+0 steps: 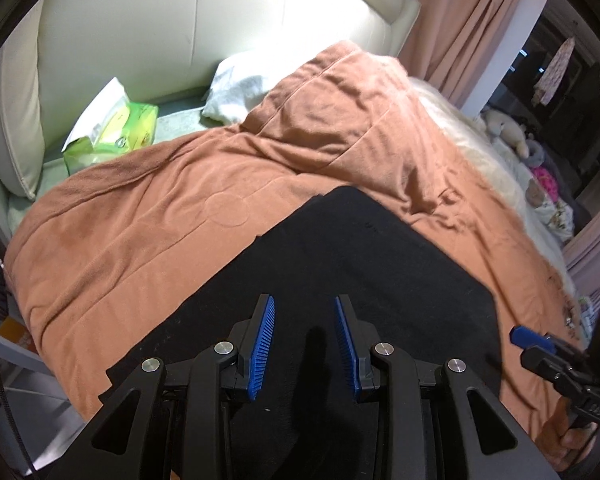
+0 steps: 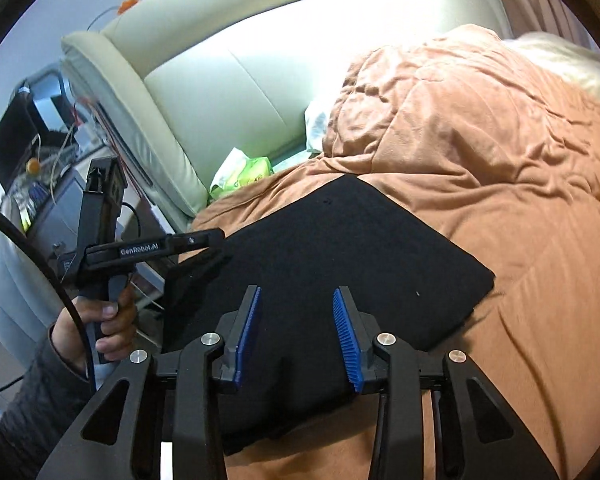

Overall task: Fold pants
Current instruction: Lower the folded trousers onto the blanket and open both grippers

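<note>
Black fabric fills the middle of both my views: the pants (image 2: 332, 264) lie folded into a flat, roughly square packet on the orange blanket (image 1: 148, 216). The cloth is matte and so dark that I cannot make out seams, a waistband or how many layers are stacked. Its near edge is cut off behind my own linkages in both wrist views.

My left gripper (image 1: 305, 344) hangs above the packet, its ribbed blue pads (image 1: 263, 348) apart, with nothing between them. From the right wrist view I see that same tool side-on at the packet's left corner, gripped by a hand (image 2: 96, 320) in a grey ribbed sleeve (image 2: 32, 408); whether its tips touch the cloth I cannot tell from there.

My right gripper (image 2: 298, 336) is likewise spread and empty, over the near part of the pants. In the left wrist view only one blue tip of it shows at the right edge, blurred.

The blanket is soft, brushed and quilted, with a stitched circle and long seam lines, bunched into a wrinkled heap further up the bed. Behind it stands a smooth cream padded headboard (image 1: 160, 28), glossy like leather. A green and yellow plastic packet (image 1: 112, 128) and a white crumpled pillow (image 1: 236, 88) lie against it, both partly hidden by the blanket. Pink curtains (image 1: 472, 20) hang at the right. A plush toy (image 1: 508, 128) beyond is too blurred to identify.
</note>
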`<state>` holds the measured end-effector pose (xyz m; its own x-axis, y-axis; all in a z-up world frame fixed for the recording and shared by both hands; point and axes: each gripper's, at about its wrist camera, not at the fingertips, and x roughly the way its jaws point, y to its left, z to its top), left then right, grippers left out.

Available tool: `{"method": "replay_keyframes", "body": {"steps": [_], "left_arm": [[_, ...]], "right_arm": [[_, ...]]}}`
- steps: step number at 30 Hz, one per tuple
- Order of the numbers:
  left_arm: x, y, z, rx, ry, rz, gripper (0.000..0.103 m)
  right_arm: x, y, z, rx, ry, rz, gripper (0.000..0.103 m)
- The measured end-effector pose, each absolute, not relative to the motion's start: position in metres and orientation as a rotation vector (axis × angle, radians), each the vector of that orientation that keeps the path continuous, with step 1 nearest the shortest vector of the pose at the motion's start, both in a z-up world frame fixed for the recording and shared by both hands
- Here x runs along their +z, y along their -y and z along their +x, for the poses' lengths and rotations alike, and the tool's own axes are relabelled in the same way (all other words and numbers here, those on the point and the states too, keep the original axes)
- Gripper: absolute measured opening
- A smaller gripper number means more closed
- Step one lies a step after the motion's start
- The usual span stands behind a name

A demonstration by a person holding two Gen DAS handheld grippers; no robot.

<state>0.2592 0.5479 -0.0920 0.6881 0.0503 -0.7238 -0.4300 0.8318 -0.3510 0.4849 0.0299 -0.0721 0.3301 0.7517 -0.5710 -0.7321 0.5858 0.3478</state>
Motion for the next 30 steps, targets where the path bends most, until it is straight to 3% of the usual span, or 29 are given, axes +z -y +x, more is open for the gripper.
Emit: {"method": "replay_keyframes", "body": {"steps": [4, 6, 10, 23, 30], "left_arm": [[-0.112, -0.553, 0.257, 0.329, -0.804, -0.53, 0.025], [-0.118, -0.554, 0.255, 0.343, -0.802, -0.519, 0.017], [-0.129, -0.553, 0.247, 0.35, -0.805, -0.511, 0.008], [-0.124, -0.528, 0.211, 0.39, -0.824, -0.512, 0.003], [-0.107, -0.492, 0.201, 0.316, -0.808, -0.51, 0.004]], "right_arm": [[-0.091, -0.049, 0.497, 0.928, -0.797, -0.031, 0.028], [-0.101, -0.055, 0.503, 0.9, -0.805, -0.061, 0.013], [-0.107, -0.058, 0.504, 0.877, -0.802, -0.091, 0.008], [-0.104, -0.058, 0.477, 0.786, -0.822, -0.188, 0.008], [-0.076, -0.05, 0.456, 0.905, -0.838, -0.081, 0.008]]}}
